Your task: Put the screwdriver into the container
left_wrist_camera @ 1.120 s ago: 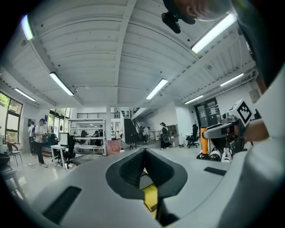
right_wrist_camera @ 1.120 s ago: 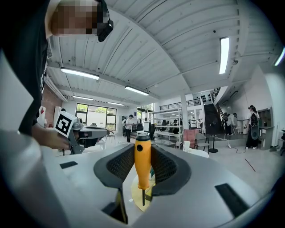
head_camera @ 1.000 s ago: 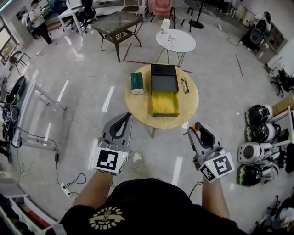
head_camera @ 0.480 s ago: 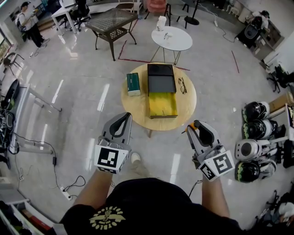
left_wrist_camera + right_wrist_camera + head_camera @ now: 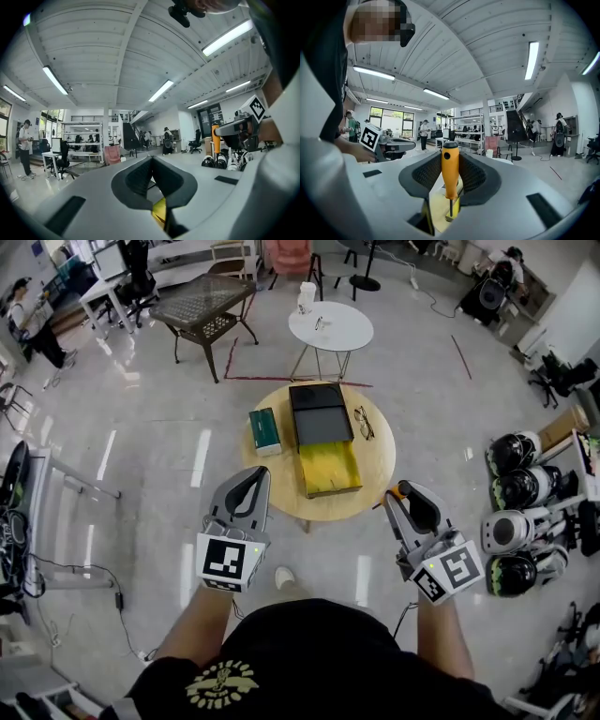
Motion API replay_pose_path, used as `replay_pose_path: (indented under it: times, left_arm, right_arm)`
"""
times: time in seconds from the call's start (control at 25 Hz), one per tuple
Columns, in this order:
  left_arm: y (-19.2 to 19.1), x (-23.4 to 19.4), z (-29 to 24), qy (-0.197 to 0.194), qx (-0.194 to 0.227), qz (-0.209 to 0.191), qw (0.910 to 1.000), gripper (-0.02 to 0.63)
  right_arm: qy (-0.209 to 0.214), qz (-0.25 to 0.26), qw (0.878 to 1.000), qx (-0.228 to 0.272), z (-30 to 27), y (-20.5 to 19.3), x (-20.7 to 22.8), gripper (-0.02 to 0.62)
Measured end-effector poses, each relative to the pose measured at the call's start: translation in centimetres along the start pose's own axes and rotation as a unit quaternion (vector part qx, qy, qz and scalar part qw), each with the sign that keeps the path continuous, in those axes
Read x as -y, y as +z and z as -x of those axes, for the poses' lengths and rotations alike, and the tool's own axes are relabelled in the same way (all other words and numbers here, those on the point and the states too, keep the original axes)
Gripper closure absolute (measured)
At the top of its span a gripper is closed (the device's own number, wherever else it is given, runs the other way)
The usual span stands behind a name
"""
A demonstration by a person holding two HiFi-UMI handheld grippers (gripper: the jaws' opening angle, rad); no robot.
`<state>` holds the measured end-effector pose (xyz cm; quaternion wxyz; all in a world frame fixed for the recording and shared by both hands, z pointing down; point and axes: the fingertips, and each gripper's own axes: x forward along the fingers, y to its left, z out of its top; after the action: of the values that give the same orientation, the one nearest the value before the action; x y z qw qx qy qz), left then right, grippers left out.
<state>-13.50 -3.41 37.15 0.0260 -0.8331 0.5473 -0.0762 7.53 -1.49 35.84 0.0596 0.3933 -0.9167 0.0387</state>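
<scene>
A round wooden table (image 5: pixel 281 486) carries a black container with a yellow open tray (image 5: pixel 329 468) and its black lid part (image 5: pixel 317 412). My right gripper (image 5: pixel 405 495) hovers just off the table's near right edge. It is shut on an orange-handled screwdriver (image 5: pixel 450 171), which stands upright between the pads with its shaft pointing down. The yellow tray (image 5: pixel 439 211) shows below it through the jaws. My left gripper (image 5: pixel 249 486) is at the table's near left edge, with its tips together and nothing in them. In its own view the left gripper (image 5: pixel 151 158) has yellow showing below.
A green box (image 5: pixel 264 430) and a pair of glasses (image 5: pixel 364 423) also lie on the wooden table. Beyond it stand a white round table (image 5: pixel 330 326) and a dark glass table (image 5: pixel 202 301). Helmets (image 5: pixel 517 493) are lined up on the floor at the right. A person (image 5: pixel 28 310) stands far left.
Both grippers have come closer to the wooden table, which now sits nearer in the head view. The screwdriver stays in the right gripper.
</scene>
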Motion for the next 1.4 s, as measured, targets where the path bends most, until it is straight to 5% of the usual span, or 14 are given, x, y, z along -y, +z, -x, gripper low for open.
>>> replay_pose_path:
  times: [0.36, 0.8, 1.4]
  left_arm:
    - [0.0, -4.0, -0.8, -0.023, 0.015, -0.008, 0.9996, 0.592]
    - [0.2, -2.7, -1.9, -0.064, 0.026, 0.004, 0.9976, 0.592]
    - [-1.4, -2.2, -4.4, -0.06, -0.003, 0.008, 0.9981, 0.592]
  right_arm:
    - [-0.021, -0.001, 1.0, 0.009, -3.0, 1.6, -2.1, 0.467]
    - [-0.049, -0.003, 0.999, 0.002, -1.8, 1.8, -1.7, 0.468]
    - [-0.011, -0.012, 1.0, -0.004, -4.9, 1.4, 0.8, 0.467]
